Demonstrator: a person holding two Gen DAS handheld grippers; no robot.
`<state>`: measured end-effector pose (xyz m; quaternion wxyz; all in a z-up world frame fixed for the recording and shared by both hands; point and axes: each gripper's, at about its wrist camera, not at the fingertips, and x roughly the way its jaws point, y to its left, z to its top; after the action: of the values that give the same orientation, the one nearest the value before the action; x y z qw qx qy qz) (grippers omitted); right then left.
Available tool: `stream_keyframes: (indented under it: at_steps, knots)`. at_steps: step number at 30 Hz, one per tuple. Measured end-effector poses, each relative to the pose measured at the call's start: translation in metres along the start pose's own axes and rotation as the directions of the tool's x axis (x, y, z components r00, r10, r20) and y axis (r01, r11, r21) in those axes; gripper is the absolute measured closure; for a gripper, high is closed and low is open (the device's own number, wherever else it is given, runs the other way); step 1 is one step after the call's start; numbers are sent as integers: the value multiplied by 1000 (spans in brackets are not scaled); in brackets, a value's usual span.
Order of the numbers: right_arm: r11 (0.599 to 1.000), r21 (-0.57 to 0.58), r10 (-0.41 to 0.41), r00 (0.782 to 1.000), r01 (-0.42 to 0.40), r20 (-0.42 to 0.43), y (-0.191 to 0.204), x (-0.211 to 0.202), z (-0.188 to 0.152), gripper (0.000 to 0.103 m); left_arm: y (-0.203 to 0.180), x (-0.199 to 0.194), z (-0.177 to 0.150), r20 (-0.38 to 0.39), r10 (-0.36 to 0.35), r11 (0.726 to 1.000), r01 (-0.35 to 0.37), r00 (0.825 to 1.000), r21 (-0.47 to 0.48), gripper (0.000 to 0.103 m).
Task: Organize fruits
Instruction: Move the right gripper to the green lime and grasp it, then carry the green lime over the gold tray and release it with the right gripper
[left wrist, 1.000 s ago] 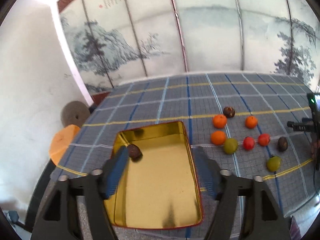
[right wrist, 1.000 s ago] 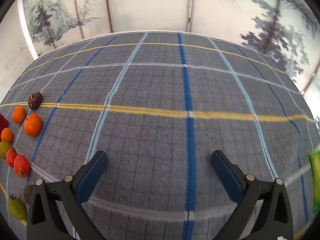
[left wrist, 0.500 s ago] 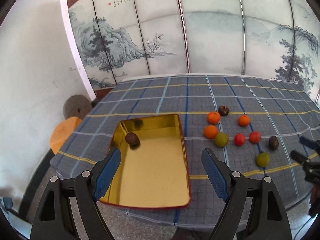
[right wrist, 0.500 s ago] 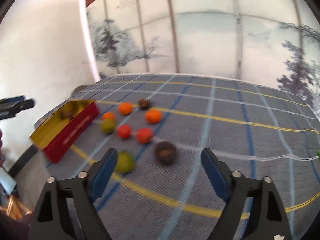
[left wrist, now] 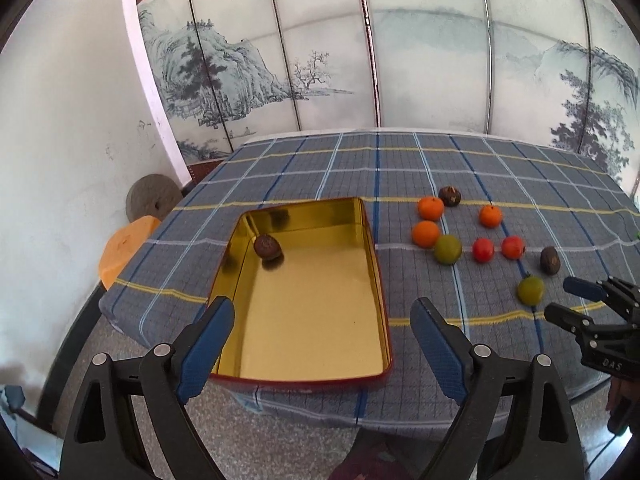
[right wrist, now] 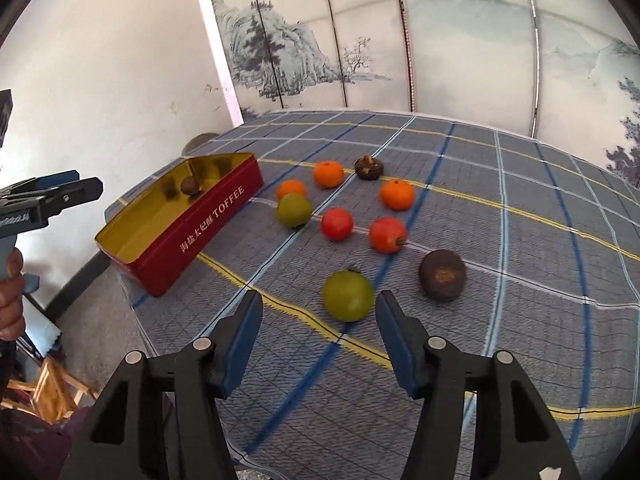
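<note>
A red tin with a gold inside [left wrist: 372, 280] [right wrist: 208, 216] sits on the checked tablecloth and holds one brown fruit [left wrist: 267, 246] [right wrist: 189, 185]. To its right lie several loose fruits: oranges [right wrist: 328, 174], red ones [right wrist: 337, 223], green ones and brown ones. My left gripper [left wrist: 322, 326] is open and empty, pulled back above the tin's near edge. My right gripper [right wrist: 319, 326] is open, just short of a green fruit [right wrist: 347, 295] [left wrist: 530, 289]. A brown fruit [right wrist: 442, 275] lies to its right.
The tablecloth [right wrist: 500, 208] covers the whole table and hangs over the near edge. An orange stool [left wrist: 124, 250] and a grey round stone [left wrist: 152, 200] stand left of the table by the white wall. A painted folding screen [left wrist: 400, 60] stands behind.
My left gripper has drawn back and up from the tin, leaving the brown fruit inside. My right gripper has swung left to face the fruits and closed in on the near green one.
</note>
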<state>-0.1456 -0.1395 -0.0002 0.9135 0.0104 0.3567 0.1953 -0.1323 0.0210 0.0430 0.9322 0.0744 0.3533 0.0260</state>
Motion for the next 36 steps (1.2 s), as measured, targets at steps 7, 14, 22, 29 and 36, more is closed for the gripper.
stream_keyframes:
  at_steps: [7, 14, 22, 29, 36]
  knots:
    - [1000, -5, -20, 998, 19, -55, 0, 17, 0, 49, 4, 0, -10, -30, -34, 999, 34, 999, -10, 12]
    - [997, 6, -71, 992, 72, -101, -12, 39, 5, 49, 3, -1, -14, -36, -43, 999, 42, 998, -5, 12]
    - [997, -23, -70, 985, 67, -155, -11, 52, 12, 72, 5, -3, -14, -31, -34, 999, 34, 999, -2, 12]
    - [996, -52, 69, 994, -74, -86, 26, 31, 56, 72, 15, -2, -15, -34, -30, 999, 30, 999, -24, 12]
    - [968, -147, 192, 977, -203, -91, 87, 57, 108, 71, 36, 1, -19, -40, -3, 998, 1, 999, -58, 8]
